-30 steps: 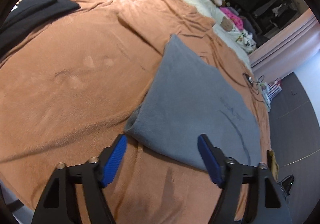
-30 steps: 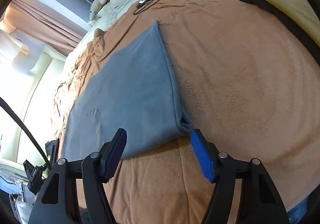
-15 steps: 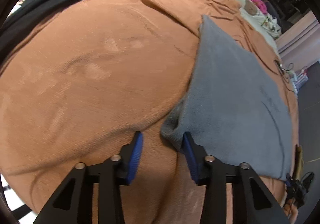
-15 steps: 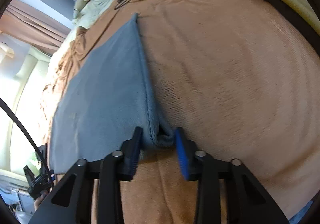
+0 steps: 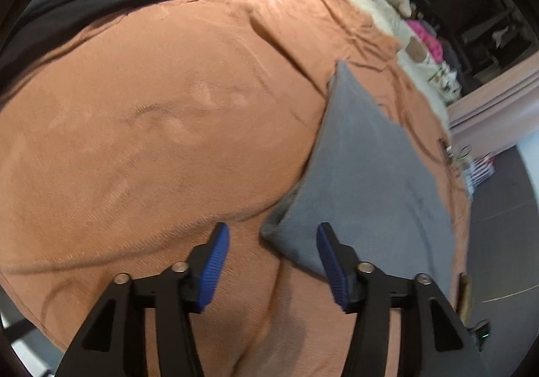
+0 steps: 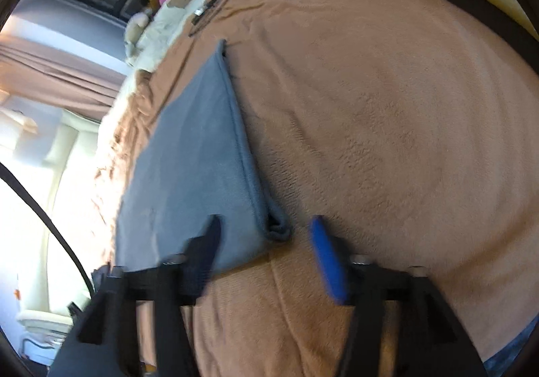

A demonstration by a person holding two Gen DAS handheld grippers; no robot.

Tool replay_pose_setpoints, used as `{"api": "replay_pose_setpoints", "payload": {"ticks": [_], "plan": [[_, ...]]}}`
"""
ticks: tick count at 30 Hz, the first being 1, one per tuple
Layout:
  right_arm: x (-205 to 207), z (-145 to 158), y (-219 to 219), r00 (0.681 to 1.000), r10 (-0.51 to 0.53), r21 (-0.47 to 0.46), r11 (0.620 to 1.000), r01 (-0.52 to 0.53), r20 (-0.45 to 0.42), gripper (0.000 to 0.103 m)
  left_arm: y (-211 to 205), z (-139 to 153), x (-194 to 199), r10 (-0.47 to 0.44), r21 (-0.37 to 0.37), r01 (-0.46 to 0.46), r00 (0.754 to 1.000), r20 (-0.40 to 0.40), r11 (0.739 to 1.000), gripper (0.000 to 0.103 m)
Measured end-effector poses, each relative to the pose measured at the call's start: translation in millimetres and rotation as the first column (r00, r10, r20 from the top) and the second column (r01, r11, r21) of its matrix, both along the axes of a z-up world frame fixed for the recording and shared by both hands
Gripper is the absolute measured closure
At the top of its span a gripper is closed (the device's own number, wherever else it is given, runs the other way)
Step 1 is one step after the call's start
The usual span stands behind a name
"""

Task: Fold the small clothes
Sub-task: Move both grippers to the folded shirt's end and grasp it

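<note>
You find no readable text, label, brand, number or sign in either wrist view. The grey garment [image 5: 363, 181] carries a faint dark marking on its surface, but it is too blurred for you to read.

orange-blanketed bed [image 5: 168, 141], pink curtains [image 5: 498, 100], dark floor [image 5: 498, 222].

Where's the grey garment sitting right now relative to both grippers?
The folded grey garment lies flat on the orange blanket, one near corner between the open left gripper, the other between the open right gripper.
</note>
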State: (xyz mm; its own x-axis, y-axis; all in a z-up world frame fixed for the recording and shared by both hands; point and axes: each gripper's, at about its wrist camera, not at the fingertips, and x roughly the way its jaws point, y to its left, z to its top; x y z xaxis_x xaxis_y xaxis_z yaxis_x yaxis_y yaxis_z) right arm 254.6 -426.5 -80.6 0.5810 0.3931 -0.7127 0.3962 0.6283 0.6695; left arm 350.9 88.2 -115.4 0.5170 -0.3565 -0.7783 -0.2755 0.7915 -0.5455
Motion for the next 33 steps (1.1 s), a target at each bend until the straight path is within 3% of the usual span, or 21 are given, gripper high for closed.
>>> {"api": "replay_pose_setpoints", "payload": {"ticks": [5,11,16,22,30,33], "plan": [[-13,-6,6,0.999,0.005,0.089,0.996,-0.008,0.036,0.039,-2,-11,-7,0.015,-0.130,-0.017,1.000,-0.013,0.991,0.045],[-13,-28,8,0.999,0.022,0.182,0.983,-0.027,0.031,0.039,-4,-23,-8,0.038,-0.202,-0.043,0.999,-0.029,0.978,0.046],[-8,-38,1,1.000,0.003,0.184,0.983,-0.006,0.020,0.055,-7,-27,-5,0.058,-0.245,-0.061,0.998,-0.021,0.968,0.046],[-5,-38,4,1.000,-0.008,0.156,0.988,0.004,0.025,0.059,-13,-32,4,0.069,-0.232,-0.075,0.997,-0.033,0.970,0.046],[-6,-40,13,0.998,-0.039,0.149,0.988,0.030,0.053,0.066,-15,-32,12,0.103,-0.228,-0.099,0.995,0.008,0.969,0.046],[-6,-41,14,0.997,-0.053,0.148,0.988,0.044,0.056,0.073,-14,-30,12,0.107,-0.228,-0.102,0.994,0.012,0.968,0.056]]}}
